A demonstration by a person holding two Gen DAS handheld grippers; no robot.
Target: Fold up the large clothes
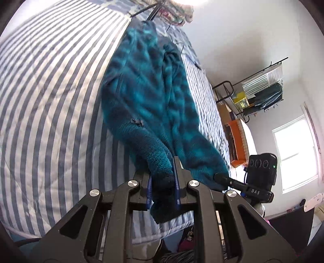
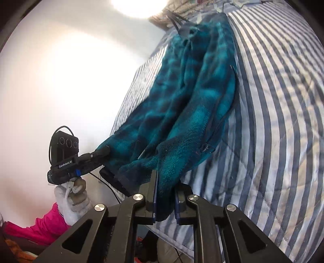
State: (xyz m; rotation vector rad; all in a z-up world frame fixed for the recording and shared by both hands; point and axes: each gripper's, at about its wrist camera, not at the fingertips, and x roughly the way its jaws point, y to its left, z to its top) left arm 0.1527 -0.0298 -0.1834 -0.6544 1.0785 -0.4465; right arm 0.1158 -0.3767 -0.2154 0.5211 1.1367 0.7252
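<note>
A teal plaid fleece jacket [image 1: 147, 97] lies lengthwise on a blue-and-white striped quilt [image 1: 50, 97], bunched in long folds. My left gripper [image 1: 164, 178] is shut on the jacket's near hem corner, with fleece wedged between the blue pads. In the right wrist view the same jacket [image 2: 192, 97] shows its zipper edge, and my right gripper [image 2: 165, 194] is shut on the other near hem corner. Each gripper shows in the other's view, the right gripper [image 1: 220, 178] and the left gripper [image 2: 101, 153], both biting into the hem at the bed's near edge.
The quilt [image 2: 283, 121] covers the whole bed. A wire rack [image 1: 261, 91] with boxes and an orange crate [image 1: 239, 137] stand beyond the bed's side. A window [image 1: 295, 153] is on the wall. Black hangers [image 1: 154, 12] lie at the bed's far end.
</note>
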